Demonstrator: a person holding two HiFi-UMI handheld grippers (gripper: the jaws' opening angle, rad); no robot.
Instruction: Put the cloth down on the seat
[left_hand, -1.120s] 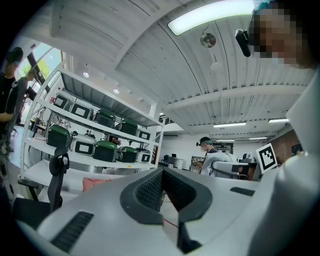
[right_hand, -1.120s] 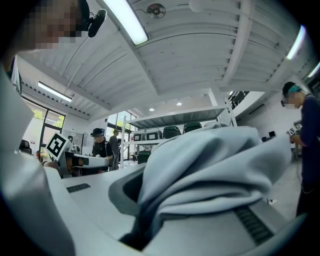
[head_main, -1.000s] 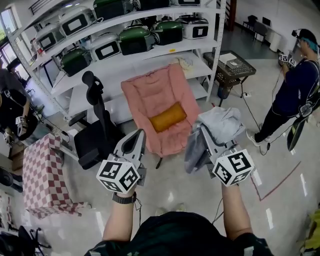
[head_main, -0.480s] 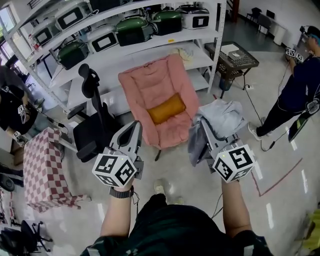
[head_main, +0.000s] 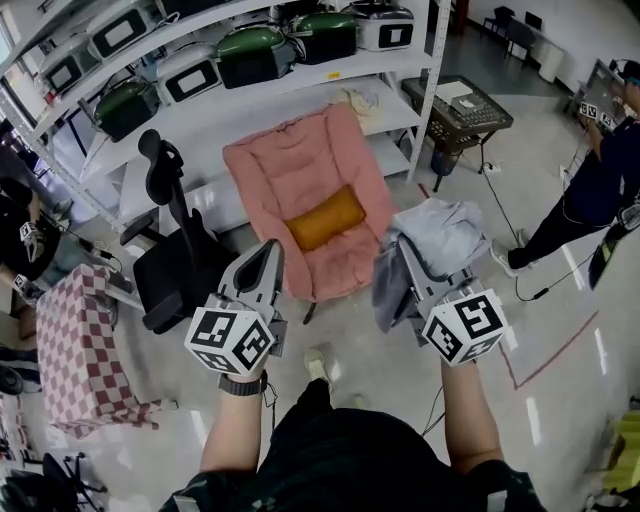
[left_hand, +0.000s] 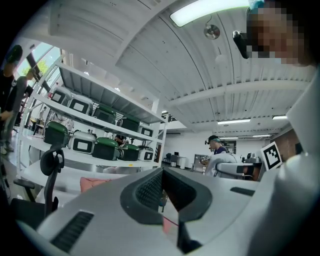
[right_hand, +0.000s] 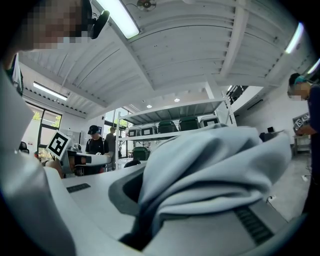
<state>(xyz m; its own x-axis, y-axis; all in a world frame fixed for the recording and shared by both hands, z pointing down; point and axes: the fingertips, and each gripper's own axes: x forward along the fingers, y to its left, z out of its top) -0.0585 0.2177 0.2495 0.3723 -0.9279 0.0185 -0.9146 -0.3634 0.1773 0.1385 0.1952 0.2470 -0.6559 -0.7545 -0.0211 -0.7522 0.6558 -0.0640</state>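
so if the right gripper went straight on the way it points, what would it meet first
Probably the shelf rack of cookers: the right gripper, shut on the cloth, looks aimed level, above the pink seat. Depth is unclear, so it might be the seat's back.

A glossy pale floor (head_main: 560, 300) runs through the room, with a red tape line (head_main: 555, 352) at 4 o'clock. At 12 o'clock stands a white shelving rack (head_main: 290, 100) loaded with green and white cookers (head_main: 255, 55). A black office chair (head_main: 165, 270) sits at 9 o'clock, a red-and-white checkered block (head_main: 80, 350) at 8 o'clock and a dark folding table (head_main: 458, 105) at 1 o'clock. Overhead, a white ribbed ceiling (left_hand: 150, 60) carries a lit strip light (left_hand: 210, 10). In the left gripper view a bright window (left_hand: 44, 50) shows at 10 o'clock.
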